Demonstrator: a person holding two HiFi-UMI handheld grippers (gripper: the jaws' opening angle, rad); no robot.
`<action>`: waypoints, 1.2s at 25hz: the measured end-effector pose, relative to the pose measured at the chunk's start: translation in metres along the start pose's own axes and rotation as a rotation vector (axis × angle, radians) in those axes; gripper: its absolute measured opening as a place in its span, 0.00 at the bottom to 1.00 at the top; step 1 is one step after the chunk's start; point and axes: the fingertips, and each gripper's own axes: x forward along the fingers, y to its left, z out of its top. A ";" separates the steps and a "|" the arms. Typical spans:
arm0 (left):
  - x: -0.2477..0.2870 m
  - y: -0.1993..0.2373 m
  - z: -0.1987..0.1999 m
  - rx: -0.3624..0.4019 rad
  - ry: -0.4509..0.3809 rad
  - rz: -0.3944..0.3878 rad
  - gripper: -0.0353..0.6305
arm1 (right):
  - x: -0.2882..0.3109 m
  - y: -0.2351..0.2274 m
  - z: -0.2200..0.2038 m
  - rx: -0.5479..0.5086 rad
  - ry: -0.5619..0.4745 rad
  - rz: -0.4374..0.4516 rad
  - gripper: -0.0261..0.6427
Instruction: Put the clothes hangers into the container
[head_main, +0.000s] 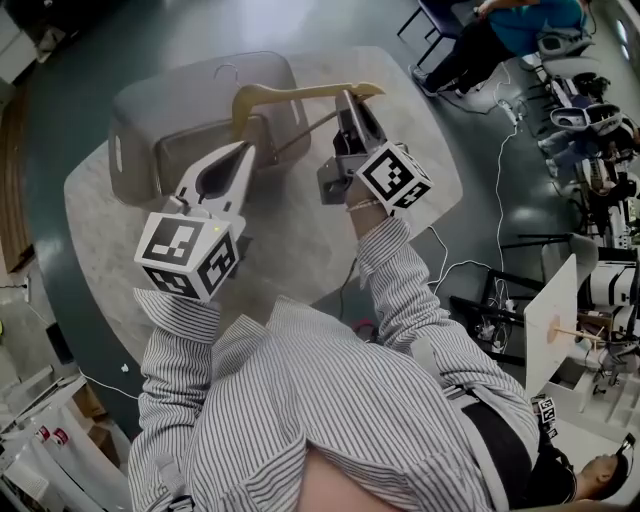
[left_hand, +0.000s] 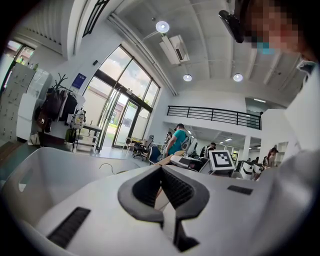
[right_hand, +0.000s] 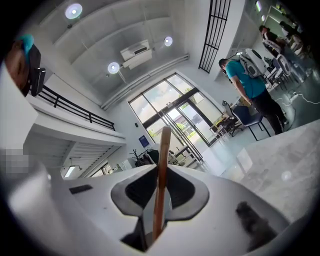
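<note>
Stretching sideways over container, wooden hanger.

Nothing you can actually read here, sorry. Your left cube and right cube only carry black-and-white square markers, with no letters or numbers on them. There's a blue sign on the wall left of the glass doors, but its print is way too small to make out.
</note>
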 end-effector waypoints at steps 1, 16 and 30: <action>0.000 0.000 -0.002 0.000 0.002 -0.001 0.07 | 0.000 -0.002 -0.004 0.003 0.008 -0.004 0.12; -0.004 0.002 -0.013 -0.038 0.018 -0.007 0.07 | -0.002 -0.009 -0.033 0.043 0.057 -0.030 0.12; -0.019 0.005 -0.011 -0.052 0.002 0.008 0.07 | -0.004 0.006 -0.063 0.069 0.134 -0.002 0.25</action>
